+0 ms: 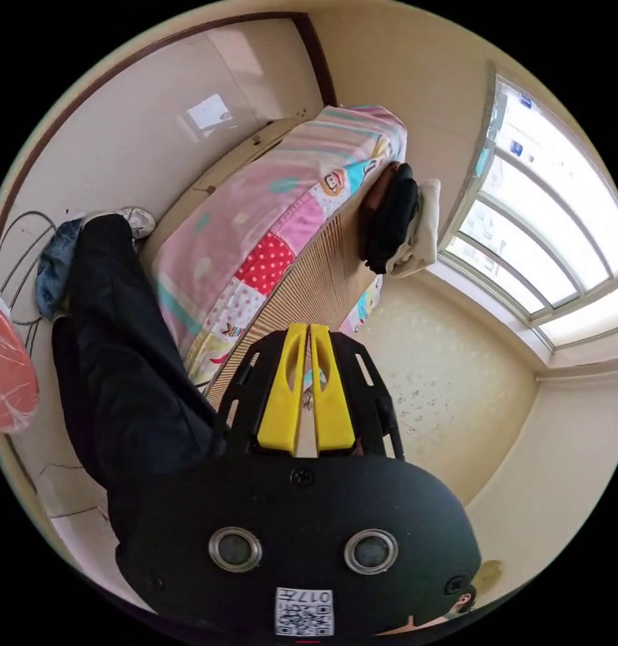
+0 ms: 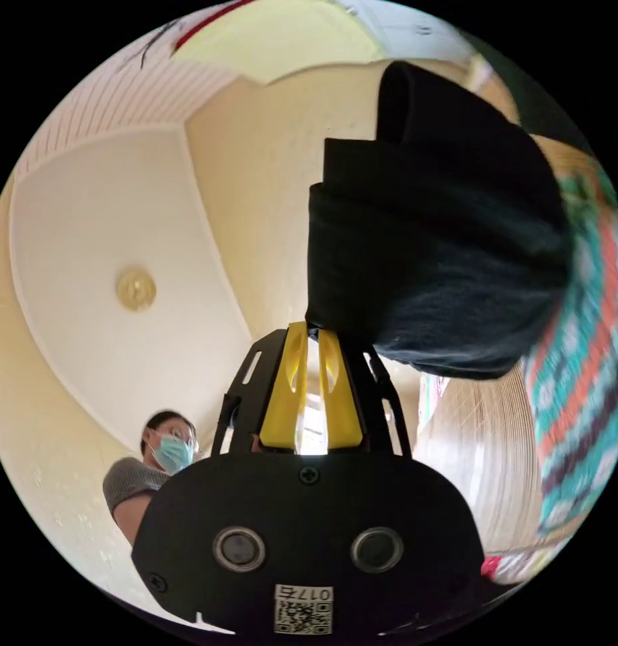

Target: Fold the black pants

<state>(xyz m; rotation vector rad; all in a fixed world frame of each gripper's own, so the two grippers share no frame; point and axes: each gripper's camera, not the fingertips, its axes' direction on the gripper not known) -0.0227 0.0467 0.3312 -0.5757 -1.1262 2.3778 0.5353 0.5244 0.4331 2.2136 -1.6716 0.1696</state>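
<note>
**Black pants lifted, room tilted**

Right gripper (image 2: 311,333) clenched on a bunched edge of the black pants (image 2: 430,256), seen against cream wall and white ceiling with a round light (image 2: 136,289). Left gripper (image 1: 307,331) clenched; on what, cannot tell. Beside it: patchwork quilt (image 1: 268,229) over a woven bed mat (image 1: 315,282), piled clothes (image 1: 396,219), bright window (image 1: 551,222).

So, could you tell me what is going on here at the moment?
A person holds a two-jaw gripper in each hand beside a bed with a pink patchwork quilt. In the right gripper view, the right gripper sits at the edge of a folded black pants bundle; its yellow jaws are nearly together, but whether they pinch the cloth is unclear. In the left gripper view, the left gripper has its jaws closed on nothing. A stack of folded clothes sits on the bed's woven mat.
</note>
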